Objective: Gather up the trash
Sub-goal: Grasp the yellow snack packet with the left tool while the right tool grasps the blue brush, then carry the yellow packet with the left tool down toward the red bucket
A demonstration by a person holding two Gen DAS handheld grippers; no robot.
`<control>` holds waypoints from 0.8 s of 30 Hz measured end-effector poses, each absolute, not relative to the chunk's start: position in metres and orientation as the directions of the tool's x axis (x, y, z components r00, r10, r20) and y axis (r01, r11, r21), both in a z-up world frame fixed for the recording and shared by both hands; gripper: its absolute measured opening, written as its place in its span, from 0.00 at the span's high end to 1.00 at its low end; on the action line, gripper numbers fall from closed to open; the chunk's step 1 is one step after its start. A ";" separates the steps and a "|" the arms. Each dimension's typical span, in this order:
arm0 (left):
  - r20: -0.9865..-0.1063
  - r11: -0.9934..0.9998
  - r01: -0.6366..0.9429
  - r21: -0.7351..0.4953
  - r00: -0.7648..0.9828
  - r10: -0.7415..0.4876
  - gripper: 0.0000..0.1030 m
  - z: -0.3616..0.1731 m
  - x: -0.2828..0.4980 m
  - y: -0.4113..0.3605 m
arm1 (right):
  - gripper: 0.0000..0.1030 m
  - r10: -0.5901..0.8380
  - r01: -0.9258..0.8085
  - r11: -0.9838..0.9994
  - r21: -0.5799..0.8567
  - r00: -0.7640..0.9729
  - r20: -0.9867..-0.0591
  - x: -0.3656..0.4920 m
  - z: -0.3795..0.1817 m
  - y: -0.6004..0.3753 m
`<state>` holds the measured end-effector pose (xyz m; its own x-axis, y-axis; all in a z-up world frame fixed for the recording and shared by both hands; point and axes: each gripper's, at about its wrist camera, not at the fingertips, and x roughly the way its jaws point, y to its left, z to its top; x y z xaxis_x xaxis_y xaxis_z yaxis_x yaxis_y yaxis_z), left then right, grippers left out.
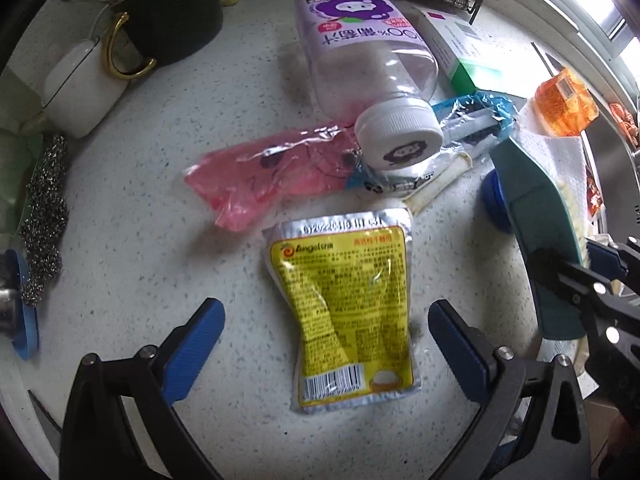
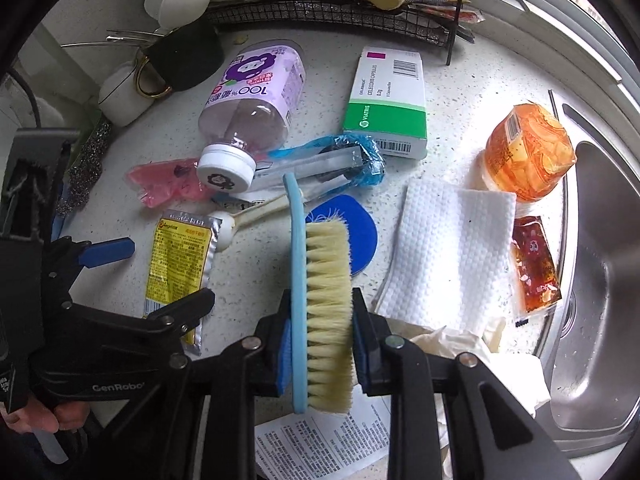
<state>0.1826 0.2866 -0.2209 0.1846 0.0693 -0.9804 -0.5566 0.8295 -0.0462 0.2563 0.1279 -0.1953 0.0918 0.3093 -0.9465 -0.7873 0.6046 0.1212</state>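
the left gripper (image 1: 326,320), jaws wide, straddles the yeast sachet (image 1: 344,320) and need only close, while the right gripper (image 2: 320,332) clamps the scrub brush (image 2: 322,320).

Bare counter (image 1: 132,248) lies either side of the yellow packet (image 1: 348,312) between my open left fingers (image 1: 196,344). Ahead, a pink wrapper (image 1: 272,172) and a tipped bottle (image 1: 360,60) block the way. To the right, the brush (image 2: 320,320) clamped in my right gripper (image 2: 320,336) crowds the paper towel (image 2: 448,248).
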 end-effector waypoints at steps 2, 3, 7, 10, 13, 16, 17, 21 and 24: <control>-0.983 0.835 -0.549 -0.028 0.165 0.076 0.06 -0.225 0.190 0.288 | 0.77 0.308 -0.786 0.605 0.125 0.086 -0.948 0.260 -0.195 0.126; -0.981 0.838 -0.545 -0.027 0.174 0.081 0.08 -0.225 0.197 0.289 | 0.77 0.306 -0.785 0.607 0.127 0.084 -0.948 0.262 -0.195 0.131; -0.981 0.842 -0.539 -0.031 0.179 0.078 0.27 -0.221 0.210 0.287 | 0.77 0.306 -0.778 0.614 0.135 0.076 -0.949 0.262 -0.199 0.144; -0.978 0.860 -0.510 -0.033 0.192 0.077 0.44 -0.218 0.219 0.278 | 0.77 0.307 -0.775 0.617 0.138 0.075 -0.949 0.264 -0.196 0.144; -0.977 0.870 -0.492 -0.039 0.200 0.069 0.52 -0.217 0.218 0.271 | 0.77 0.308 -0.775 0.616 0.140 0.073 -0.949 0.267 -0.194 0.144; -0.976 0.860 -0.507 -0.062 0.209 0.053 0.56 -0.216 0.214 0.269 | 0.77 0.311 -0.776 0.614 0.145 0.069 -0.948 0.267 -0.191 0.145; -0.975 0.860 -0.506 -0.070 0.218 0.049 0.57 -0.214 0.211 0.267 | 0.77 0.315 -0.778 0.612 0.146 0.070 -0.947 0.265 -0.190 0.146; -0.963 0.856 -0.511 -0.084 0.261 0.061 0.57 -0.192 0.195 0.266 | 0.77 0.338 -0.784 0.602 0.148 0.083 -0.938 0.260 -0.178 0.140; -0.950 0.858 -0.506 -0.086 0.301 0.082 0.57 -0.166 0.191 0.258 | 0.77 0.365 -0.790 0.594 0.153 0.095 -0.926 0.253 -0.165 0.131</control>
<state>0.1915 0.2578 -0.1656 0.3005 0.0823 -0.9502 -0.5057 0.8584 -0.0856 0.2534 0.1305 -0.1647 0.0946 0.3647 -0.9263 -0.7896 0.5942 0.1533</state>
